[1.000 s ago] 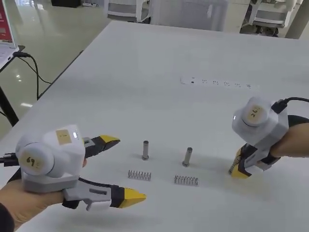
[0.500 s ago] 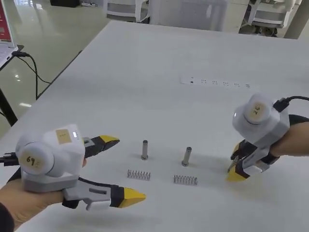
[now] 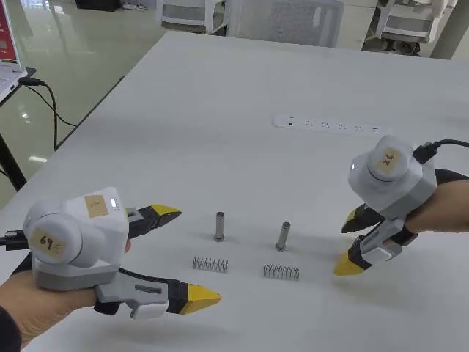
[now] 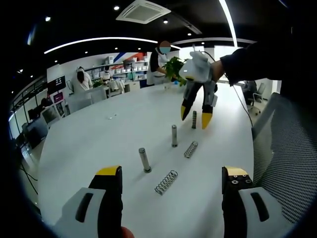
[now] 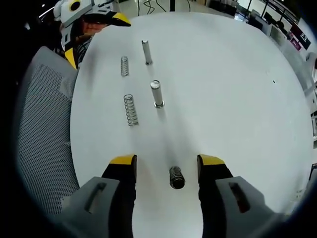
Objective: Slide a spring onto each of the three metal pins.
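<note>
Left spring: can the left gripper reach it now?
Probably yes. The left gripper is open, and the spring lies flat just ahead of its jaws, bare table between; the pin stands apart from it.

Head view looks down; gripper views oppose across table (image 3: 220, 110).

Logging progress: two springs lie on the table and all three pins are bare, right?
No. Two springs lie on the table, but just two pins are bare; the right gripper view shows the third pin wearing one.
</note>
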Tool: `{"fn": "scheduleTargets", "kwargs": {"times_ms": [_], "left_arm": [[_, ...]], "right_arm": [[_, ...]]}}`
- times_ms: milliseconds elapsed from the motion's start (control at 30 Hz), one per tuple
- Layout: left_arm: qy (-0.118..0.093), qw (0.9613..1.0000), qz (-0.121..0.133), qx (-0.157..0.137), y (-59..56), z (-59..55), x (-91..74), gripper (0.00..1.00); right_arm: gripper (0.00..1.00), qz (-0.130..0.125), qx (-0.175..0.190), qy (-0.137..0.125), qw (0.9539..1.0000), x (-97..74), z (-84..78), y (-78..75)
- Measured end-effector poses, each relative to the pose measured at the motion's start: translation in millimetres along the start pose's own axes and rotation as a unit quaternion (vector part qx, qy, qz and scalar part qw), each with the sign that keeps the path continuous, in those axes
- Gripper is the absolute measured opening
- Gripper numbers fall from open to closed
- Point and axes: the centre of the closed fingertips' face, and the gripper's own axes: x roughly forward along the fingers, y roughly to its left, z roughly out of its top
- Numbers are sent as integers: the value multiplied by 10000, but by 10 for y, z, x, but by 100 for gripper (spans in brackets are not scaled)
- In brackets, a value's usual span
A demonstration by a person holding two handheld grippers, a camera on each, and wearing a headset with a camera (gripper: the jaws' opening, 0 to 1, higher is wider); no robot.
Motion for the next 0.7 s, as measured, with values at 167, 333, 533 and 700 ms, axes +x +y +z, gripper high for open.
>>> {"fn": "scheduleTargets", "kwargs": {"times_ms": [167,333,533,700], "left_arm": [[-11,10000,-3,6,1,6,6,81],[-23,10000,-4,5,1,12,9,81],[-30,10000,-3,-2,3,11,6,81],[-40,10000,-4,-2,-3,21,5,81]], "right_arm": [[52,51,-99,-62,9999,-17,95,54],[52,74,-154,-99,9998,-18,175,110],[52,127,-242,-97,9996,5,242,183],[52,180,-298,-114,9993,34,286,224]]}}
